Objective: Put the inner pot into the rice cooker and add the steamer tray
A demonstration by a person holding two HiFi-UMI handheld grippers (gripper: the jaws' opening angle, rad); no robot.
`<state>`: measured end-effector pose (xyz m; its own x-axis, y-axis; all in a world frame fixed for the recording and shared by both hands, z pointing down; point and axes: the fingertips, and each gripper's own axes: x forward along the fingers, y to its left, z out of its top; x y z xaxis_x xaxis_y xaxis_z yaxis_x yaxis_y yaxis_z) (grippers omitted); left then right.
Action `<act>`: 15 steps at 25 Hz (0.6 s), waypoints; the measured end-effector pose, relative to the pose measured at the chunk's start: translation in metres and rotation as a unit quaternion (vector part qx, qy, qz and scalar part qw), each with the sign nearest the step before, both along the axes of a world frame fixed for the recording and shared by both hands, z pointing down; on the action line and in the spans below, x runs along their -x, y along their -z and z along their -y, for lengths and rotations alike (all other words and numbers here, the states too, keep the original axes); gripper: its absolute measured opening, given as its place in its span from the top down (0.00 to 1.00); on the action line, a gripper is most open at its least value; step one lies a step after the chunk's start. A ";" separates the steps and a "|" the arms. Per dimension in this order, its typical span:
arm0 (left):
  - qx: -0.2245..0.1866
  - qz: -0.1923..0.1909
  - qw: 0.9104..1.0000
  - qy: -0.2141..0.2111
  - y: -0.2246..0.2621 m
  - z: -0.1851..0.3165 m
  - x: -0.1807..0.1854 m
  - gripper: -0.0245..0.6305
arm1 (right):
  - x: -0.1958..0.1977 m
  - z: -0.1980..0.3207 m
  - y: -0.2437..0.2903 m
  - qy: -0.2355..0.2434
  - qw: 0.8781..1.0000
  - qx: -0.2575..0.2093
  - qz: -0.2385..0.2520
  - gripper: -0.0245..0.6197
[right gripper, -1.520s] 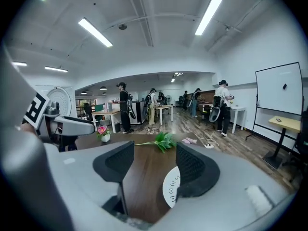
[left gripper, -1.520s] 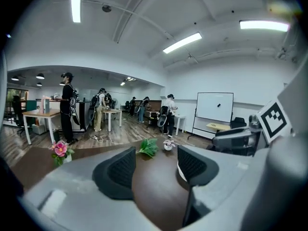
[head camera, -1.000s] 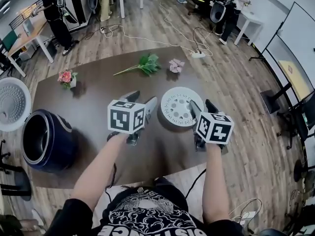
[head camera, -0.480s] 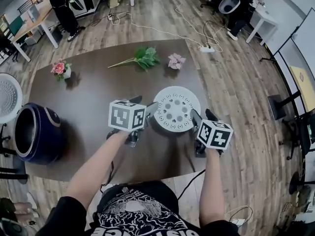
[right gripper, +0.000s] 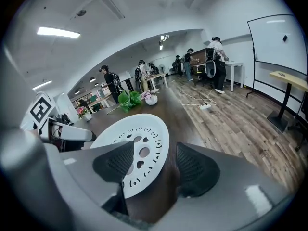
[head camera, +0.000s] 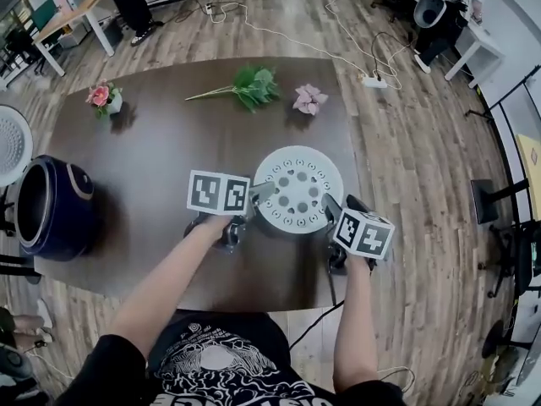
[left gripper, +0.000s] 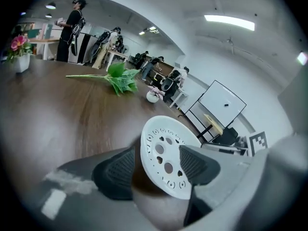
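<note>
With jaws apart, straddling the tray [head camera: 298, 186] rim on both sides. Just lowered to it; ready to clench, lift.

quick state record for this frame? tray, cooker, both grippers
tray: white, on table, right of centre
cooker: table's left end, lid open
left hand-held gripper: open, jaws straddle tray's left rim
right hand-held gripper: open, jaws straddle tray's right rim
step: tray not yet in cooker
</note>
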<state>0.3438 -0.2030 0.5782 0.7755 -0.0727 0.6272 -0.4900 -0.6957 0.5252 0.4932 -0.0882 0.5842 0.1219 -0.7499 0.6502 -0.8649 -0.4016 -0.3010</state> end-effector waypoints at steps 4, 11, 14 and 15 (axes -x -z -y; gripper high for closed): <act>0.021 0.002 1.000 0.018 -0.014 0.000 0.001 0.56 | 0.000 0.000 -0.015 0.001 1.000 0.012 0.015 0.59; 0.040 -0.009 0.999 0.035 -0.022 -0.002 0.000 0.71 | 0.003 0.003 -0.023 0.005 0.999 0.014 0.033 0.67; 0.046 -0.009 0.998 0.042 -0.023 -0.003 0.001 0.75 | 0.004 0.000 -0.023 0.000 0.999 0.019 0.031 0.70; 0.048 -0.008 0.998 0.046 -0.023 -0.003 0.003 0.76 | 0.005 0.000 -0.024 0.000 0.999 0.023 0.029 0.72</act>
<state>0.3408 -0.1999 0.6012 0.7778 -0.0847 0.6227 -0.5410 -0.5944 0.5950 0.4882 -0.0877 0.6085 0.0826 -0.7191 0.6900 -0.8467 -0.4157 -0.3320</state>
